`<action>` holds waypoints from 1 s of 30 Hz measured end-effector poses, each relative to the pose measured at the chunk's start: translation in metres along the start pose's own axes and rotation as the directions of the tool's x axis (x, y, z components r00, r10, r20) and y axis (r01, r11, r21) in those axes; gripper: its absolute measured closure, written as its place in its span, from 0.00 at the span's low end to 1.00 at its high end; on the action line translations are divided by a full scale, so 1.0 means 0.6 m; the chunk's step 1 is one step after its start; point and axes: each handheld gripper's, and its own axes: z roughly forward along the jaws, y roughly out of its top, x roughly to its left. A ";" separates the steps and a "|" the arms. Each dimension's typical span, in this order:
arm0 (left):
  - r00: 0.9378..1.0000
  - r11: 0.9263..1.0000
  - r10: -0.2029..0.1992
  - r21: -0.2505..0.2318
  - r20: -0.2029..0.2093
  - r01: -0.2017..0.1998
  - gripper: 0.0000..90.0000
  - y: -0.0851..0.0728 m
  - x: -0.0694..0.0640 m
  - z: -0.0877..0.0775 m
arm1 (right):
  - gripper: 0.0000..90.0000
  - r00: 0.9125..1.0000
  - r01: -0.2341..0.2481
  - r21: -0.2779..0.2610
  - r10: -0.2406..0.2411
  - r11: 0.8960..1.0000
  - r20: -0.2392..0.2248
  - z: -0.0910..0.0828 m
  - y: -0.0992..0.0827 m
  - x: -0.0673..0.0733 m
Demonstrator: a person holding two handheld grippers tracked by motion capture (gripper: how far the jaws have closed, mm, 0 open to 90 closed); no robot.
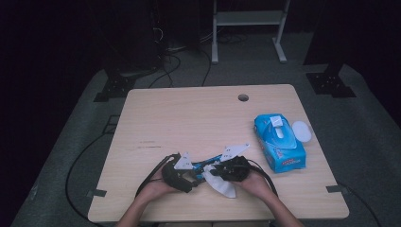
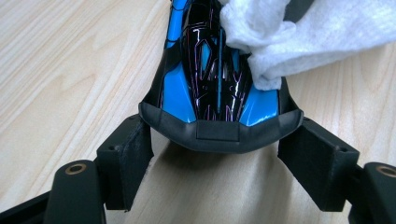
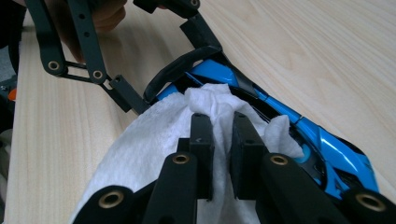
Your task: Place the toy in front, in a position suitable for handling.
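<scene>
A glossy blue and black toy car (image 2: 210, 70) lies on the wooden table (image 1: 189, 118) near its front edge. My left gripper (image 2: 222, 129) has a pad against each end of the car's black bumper (image 2: 219, 135) and is shut on it. My right gripper (image 3: 223, 120) is shut on a bunched white wipe (image 3: 154, 135), which rests on top of the car (image 3: 327, 144). In the high view the car (image 1: 211, 161) and the wipe (image 1: 223, 185) sit between my left gripper (image 1: 193, 174) and my right gripper (image 1: 218, 173), with the two hands close together.
A blue pack of wet wipes (image 1: 280, 143) lies to the right on the table, with its white lid (image 1: 301, 131) flipped open. A cable hole (image 1: 243, 98) is near the far edge. Cables trail off the front edge by both hands.
</scene>
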 end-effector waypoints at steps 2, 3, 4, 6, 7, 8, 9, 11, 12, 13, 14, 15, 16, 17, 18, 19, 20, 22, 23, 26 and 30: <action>1.000 1.000 -0.005 -0.003 0.003 0.005 0.29 0.001 0.001 0.001 | 0.90 1.000 -0.011 -0.001 0.011 1.000 0.016 -0.004 -0.001 -0.003; 1.000 1.000 -0.006 -0.007 0.006 0.006 0.29 0.001 0.001 0.002 | 0.90 1.000 -0.011 0.002 0.011 1.000 0.027 -0.006 -0.001 -0.004; 1.000 1.000 -0.009 -0.006 0.011 0.010 0.29 0.002 0.002 0.003 | 0.90 0.999 -0.013 0.005 0.012 1.000 0.031 -0.006 0.001 -0.004; 0.999 1.000 -0.027 -0.007 0.024 0.027 0.28 0.004 0.004 0.007 | 0.90 1.000 -0.013 0.008 0.013 1.000 0.026 -0.002 0.005 0.000; 1.000 1.000 -0.020 -0.009 0.023 0.020 0.28 0.005 0.004 0.009 | 0.90 1.000 -0.006 0.009 0.006 1.000 0.016 0.003 0.009 0.003; 1.000 1.000 -0.022 -0.010 0.020 0.022 0.28 0.007 0.003 0.010 | 0.90 1.000 0.000 0.012 0.000 1.000 0.004 0.010 0.014 0.008; 1.000 1.000 -0.016 -0.008 0.017 0.016 0.28 0.008 0.003 0.011 | 0.90 1.000 0.012 0.013 -0.012 1.000 -0.011 0.019 0.019 0.013; 1.000 1.000 -0.011 -0.008 0.008 0.011 0.29 0.008 0.001 0.011 | 0.91 0.999 0.029 0.015 -0.029 0.999 -0.037 0.037 0.029 0.026; 1.000 1.000 -0.008 -0.007 0.007 0.008 0.29 0.007 0.001 0.010 | 0.91 0.999 0.041 0.019 -0.041 0.999 -0.034 0.044 0.033 0.031; 1.000 1.000 -0.008 -0.005 0.008 0.008 0.29 0.005 0.002 0.008 | 0.90 0.998 0.051 0.027 -0.050 0.998 -0.035 0.046 0.037 0.032; 1.000 1.000 -0.005 -0.007 0.008 0.005 0.29 0.004 0.002 0.008 | 0.90 0.998 0.051 0.031 -0.050 0.998 -0.033 0.045 0.040 0.029; 1.000 1.000 -0.004 -0.007 0.007 0.004 0.29 0.004 0.002 0.008 | 0.90 0.998 0.054 0.033 -0.053 0.998 -0.015 0.041 0.042 0.024; 1.000 1.000 -0.004 -0.006 0.007 0.004 0.29 0.004 0.001 0.008 | 0.91 0.999 0.046 0.030 -0.047 0.998 0.010 0.036 0.042 0.020; 1.000 1.000 -0.003 -0.006 0.005 0.003 0.29 0.005 0.002 0.008 | 0.91 0.999 0.026 0.022 -0.026 0.999 0.018 0.030 0.042 0.013; 1.000 1.000 -0.004 -0.006 0.005 0.004 0.29 0.005 0.002 0.008 | 0.91 1.000 0.013 0.017 -0.014 1.000 0.027 0.025 0.040 0.007; 1.000 1.000 -0.008 -0.008 0.006 0.008 0.29 0.005 0.002 0.009 | 0.91 1.000 0.000 0.019 -0.001 1.000 0.031 0.022 0.038 0.003; 1.000 1.000 -0.014 -0.013 0.003 0.014 0.29 0.006 0.001 0.010 | 0.91 1.000 -0.003 0.024 0.003 1.000 0.030 0.021 0.035 0.001; 0.999 0.999 -0.037 -0.021 0.001 0.037 0.22 0.010 0.000 0.014 | 0.91 1.000 -0.009 0.030 0.009 1.000 0.008 0.026 0.034 0.005; 0.999 0.999 -0.037 -0.024 0.006 0.038 0.22 0.013 0.000 0.016 | 0.91 1.000 -0.006 0.028 0.006 1.000 -0.001 0.029 0.036 0.009; 1.000 1.000 -0.025 -0.017 -0.002 0.025 0.26 0.014 0.000 0.015 | 0.91 0.999 0.006 0.021 -0.005 1.000 -0.042 0.043 0.049 0.020; 0.999 0.999 -0.032 -0.030 -0.001 0.032 0.26 0.009 0.000 0.013 | 0.91 0.999 0.022 0.041 -0.020 0.999 -0.048 0.057 0.063 0.020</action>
